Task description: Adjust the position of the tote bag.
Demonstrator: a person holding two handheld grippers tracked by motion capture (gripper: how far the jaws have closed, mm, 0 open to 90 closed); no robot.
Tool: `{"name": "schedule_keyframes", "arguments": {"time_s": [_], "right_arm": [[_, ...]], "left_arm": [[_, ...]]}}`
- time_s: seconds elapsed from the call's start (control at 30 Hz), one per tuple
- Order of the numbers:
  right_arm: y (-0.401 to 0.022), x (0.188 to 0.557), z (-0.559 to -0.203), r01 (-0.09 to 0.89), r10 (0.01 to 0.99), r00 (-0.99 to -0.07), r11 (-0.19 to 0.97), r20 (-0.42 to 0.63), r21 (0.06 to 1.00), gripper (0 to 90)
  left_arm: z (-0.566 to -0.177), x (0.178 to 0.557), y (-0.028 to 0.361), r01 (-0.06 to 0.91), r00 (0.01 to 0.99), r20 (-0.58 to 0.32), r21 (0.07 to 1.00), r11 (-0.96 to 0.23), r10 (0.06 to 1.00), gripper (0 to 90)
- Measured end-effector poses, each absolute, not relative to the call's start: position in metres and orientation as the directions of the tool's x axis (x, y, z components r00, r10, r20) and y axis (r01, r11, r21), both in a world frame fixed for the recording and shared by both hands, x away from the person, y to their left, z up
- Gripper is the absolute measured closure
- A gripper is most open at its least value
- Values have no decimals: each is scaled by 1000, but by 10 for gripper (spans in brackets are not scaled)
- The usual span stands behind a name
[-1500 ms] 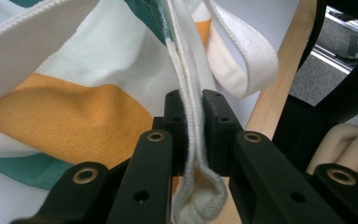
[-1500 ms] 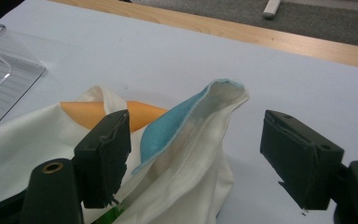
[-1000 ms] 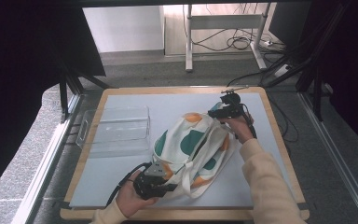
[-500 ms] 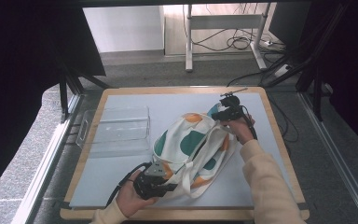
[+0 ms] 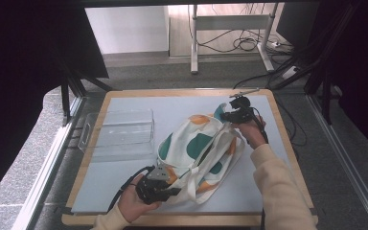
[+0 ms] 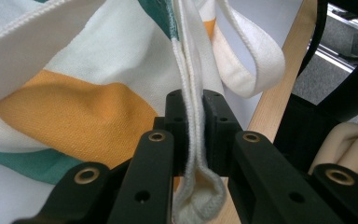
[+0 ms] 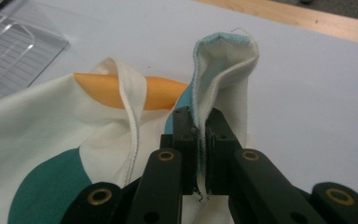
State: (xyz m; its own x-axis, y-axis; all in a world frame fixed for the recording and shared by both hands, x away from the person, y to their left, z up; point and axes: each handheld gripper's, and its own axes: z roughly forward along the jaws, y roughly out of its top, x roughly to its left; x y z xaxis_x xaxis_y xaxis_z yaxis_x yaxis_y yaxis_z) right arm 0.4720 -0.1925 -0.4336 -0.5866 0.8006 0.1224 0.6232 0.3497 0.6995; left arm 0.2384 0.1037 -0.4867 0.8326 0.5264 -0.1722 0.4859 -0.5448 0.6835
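Gripping the tote bag (image 5: 199,153) at two opposite spots, both grippers now have cloth pinched, so the grasping part of the work looks done. The left gripper (image 5: 172,190) has its fingers (image 6: 182,121) clamped narrow on a folded hemmed edge, with a loose handle strap (image 6: 249,60) hanging just beyond them. The right gripper (image 5: 224,116) has just been closing, and its fingers (image 7: 186,140) now press on a raised fold of the bag's far edge (image 7: 221,70). Between the two sets of fingers the bag lies rumpled on the blue mat (image 5: 139,96), not yet spread or folded. A clear plastic tray (image 5: 120,134) stands well apart from the left fingers, with nothing in it. What remains, I judge, is lifting, straightening or moving the bag
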Motion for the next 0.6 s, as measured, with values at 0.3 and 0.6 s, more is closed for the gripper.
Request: {"name": "schedule_keyframes", "arguments": {"time_s": [0.3, 0.6], "right_arm": [[-205, 459, -418, 566, 769, -628, 346, 118, 748, 847], [-217, 442, -404, 490, 754, -652, 337, 81, 804, 847]], "left_arm": [[-481, 239, 112, 483, 825, -151, 690, -539, 545, 831], [-470, 242, 121, 450, 829, -93, 696, -560, 551, 833]]}}
